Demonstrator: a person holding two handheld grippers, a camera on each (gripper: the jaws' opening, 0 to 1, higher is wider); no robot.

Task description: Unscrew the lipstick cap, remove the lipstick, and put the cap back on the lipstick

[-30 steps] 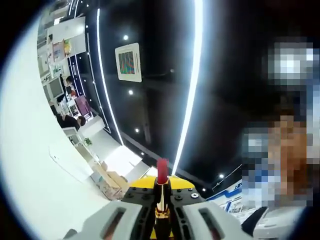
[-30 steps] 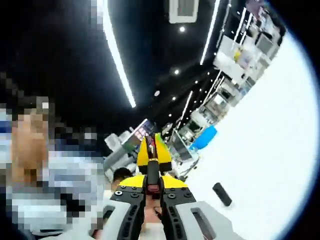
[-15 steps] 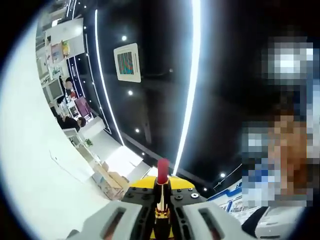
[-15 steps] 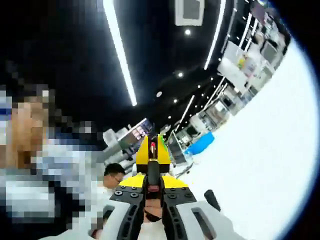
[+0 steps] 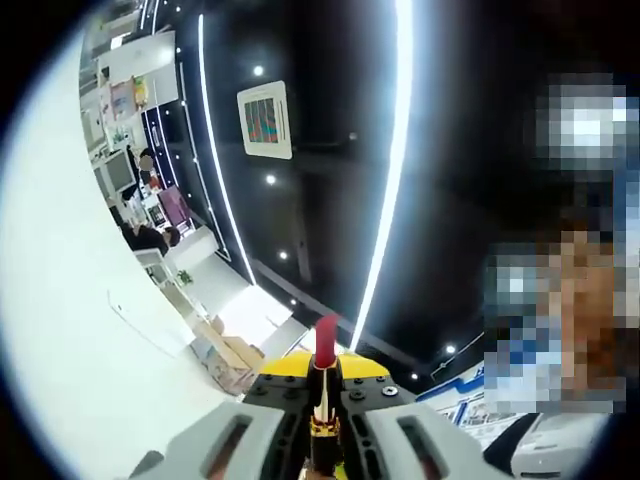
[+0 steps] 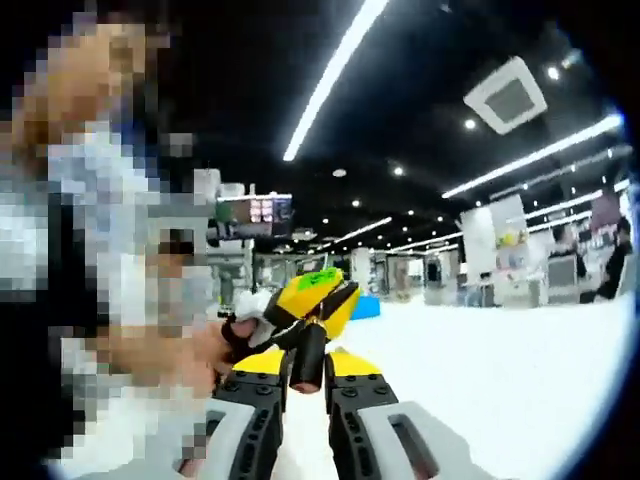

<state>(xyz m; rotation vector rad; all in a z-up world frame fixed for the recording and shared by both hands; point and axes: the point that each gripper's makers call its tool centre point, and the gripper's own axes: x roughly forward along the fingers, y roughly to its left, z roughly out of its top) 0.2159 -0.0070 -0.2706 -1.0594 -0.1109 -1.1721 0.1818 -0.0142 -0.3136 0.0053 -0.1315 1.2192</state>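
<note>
The left tongs (image 5: 322,400) grip the lipstick (image 5: 323,385) upright between their jaws, its red tip pointing to 12 o'clock toward the dark ceiling. The right tongs (image 6: 305,385) clamp the dark cap (image 6: 309,358), which leans toward 1 o'clock, above the white worktop (image 6: 500,370).

Broad white table (image 6: 520,370), its surface bare in the right gripper view; no items discernible on it.
</note>
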